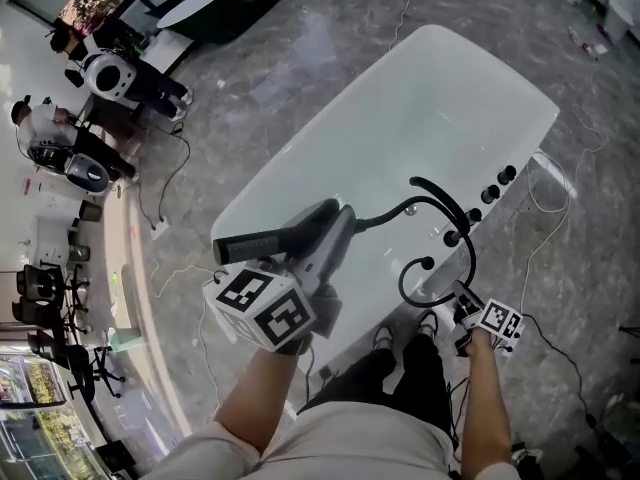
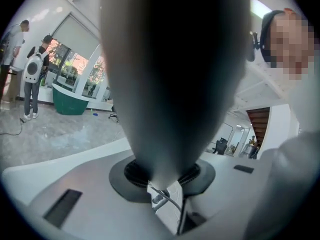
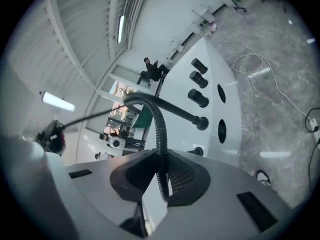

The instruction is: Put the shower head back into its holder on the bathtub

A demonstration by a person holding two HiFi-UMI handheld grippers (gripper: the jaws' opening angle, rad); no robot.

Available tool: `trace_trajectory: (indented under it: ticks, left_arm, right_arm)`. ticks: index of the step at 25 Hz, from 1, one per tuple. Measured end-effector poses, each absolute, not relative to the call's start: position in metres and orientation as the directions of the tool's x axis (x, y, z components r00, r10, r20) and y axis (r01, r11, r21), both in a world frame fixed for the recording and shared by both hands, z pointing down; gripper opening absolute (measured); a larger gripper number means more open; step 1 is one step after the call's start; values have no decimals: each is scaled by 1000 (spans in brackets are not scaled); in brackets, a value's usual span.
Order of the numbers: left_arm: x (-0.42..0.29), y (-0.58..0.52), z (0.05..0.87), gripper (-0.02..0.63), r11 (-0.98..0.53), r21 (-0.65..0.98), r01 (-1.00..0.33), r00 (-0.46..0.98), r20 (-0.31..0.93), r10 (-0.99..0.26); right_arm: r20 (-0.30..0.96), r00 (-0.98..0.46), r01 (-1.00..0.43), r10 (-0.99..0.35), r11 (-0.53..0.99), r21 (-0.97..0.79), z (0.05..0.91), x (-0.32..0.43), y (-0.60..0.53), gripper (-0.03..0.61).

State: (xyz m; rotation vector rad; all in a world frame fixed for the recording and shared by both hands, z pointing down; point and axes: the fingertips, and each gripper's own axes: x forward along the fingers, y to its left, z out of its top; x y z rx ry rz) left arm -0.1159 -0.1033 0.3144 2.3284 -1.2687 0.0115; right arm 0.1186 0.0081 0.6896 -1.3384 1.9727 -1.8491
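Observation:
In the head view my left gripper (image 1: 322, 256) is shut on the dark grey shower head (image 1: 275, 240), held above the near end of the white bathtub (image 1: 430, 98). In the left gripper view the shower head (image 2: 175, 84) fills the space between the jaws. The black ribbed hose (image 1: 440, 268) loops from it toward the tub's right rim. My right gripper (image 1: 463, 300) is shut on that hose; in the right gripper view the hose (image 3: 160, 134) runs down between the pads. A black curved spout (image 3: 170, 110) and three black knobs (image 3: 198, 81) sit on the rim beyond.
Cables (image 1: 560, 218) trail over the marble floor right of the tub. Chairs and equipment (image 1: 100, 73) stand at far left. Two people (image 2: 30, 74) stand by a green tub (image 2: 70, 101) in the distance. My own feet (image 1: 400, 338) are at the tub's near end.

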Motion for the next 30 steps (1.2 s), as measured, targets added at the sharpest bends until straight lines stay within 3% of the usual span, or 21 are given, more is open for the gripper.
trace_trajectory:
  ticks: [7, 9, 11, 14, 17, 22, 26, 30]
  left_arm:
    - [-95, -104, 388, 101, -422, 389, -819, 559, 378, -738]
    - [-88, -100, 403, 101, -422, 383, -822, 559, 398, -727]
    - [-84, -97, 411, 101, -422, 389, -819, 564, 409, -717]
    - [-81, -95, 413, 101, -418, 401, -815, 568, 412, -712]
    - [-79, -93, 415, 101, -419, 401, -815, 568, 408, -715]
    - [-82, -93, 425, 101, -416, 395, -819, 563, 409, -719]
    - [-78, -91, 440, 101, -414, 377, -828, 554, 439, -708]
    - [-77, -89, 452, 101, -410, 376, -831, 551, 455, -699]
  right_arm:
    - [185, -612, -305, -769, 14, -952, 586, 139, -22, 66]
    - [149, -597, -325, -788, 67, -943, 554, 140, -37, 66]
    - [242, -582, -479, -776, 87, -873, 532, 142, -49, 66]
    - [554, -561, -767, -616, 133, -628, 530, 138, -46, 66]
    - [693, -484, -863, -534, 158, -480, 549, 139, -36, 66]
    - [614, -329, -918, -718, 91, -385, 559, 138, -68, 66]
    - [620, -260, -964, -740, 164, -208, 569, 120, -72, 66]
    - [469, -191, -977, -862, 212, -9, 540, 119, -72, 66]
